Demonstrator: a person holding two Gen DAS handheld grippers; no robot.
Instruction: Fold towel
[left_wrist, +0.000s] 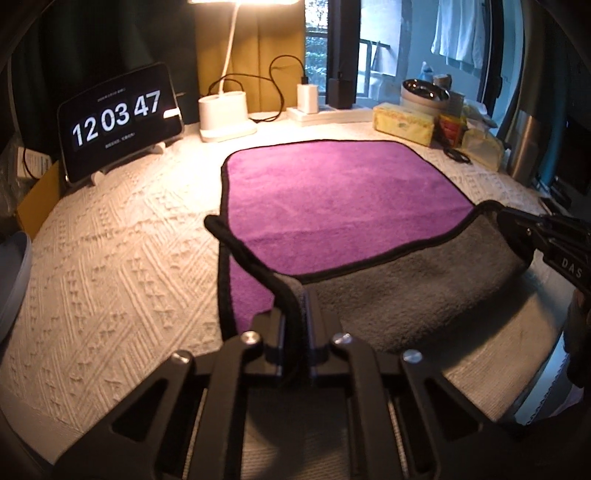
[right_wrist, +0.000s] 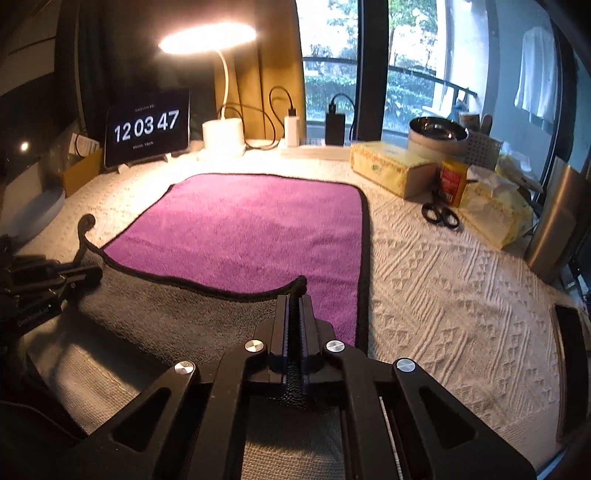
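Observation:
A purple towel (left_wrist: 332, 199) with a grey underside and black edging lies on the white textured tablecloth; it also shows in the right wrist view (right_wrist: 251, 229). Its near edge is lifted and turned over, so the grey side (left_wrist: 406, 291) faces up. My left gripper (left_wrist: 295, 306) is shut on the towel's near left corner. My right gripper (right_wrist: 294, 306) is shut on the near right corner. The right gripper shows in the left wrist view (left_wrist: 517, 225), and the left gripper in the right wrist view (right_wrist: 81, 275).
At the back stand a clock tablet (left_wrist: 118, 122), a white lamp base (left_wrist: 223, 110), chargers and a power strip (left_wrist: 325, 114). A tissue box (right_wrist: 391, 166), a metal bowl (right_wrist: 437, 134), scissors (right_wrist: 441, 214) and packets sit at the right. A steel cylinder (right_wrist: 554, 225) stands far right.

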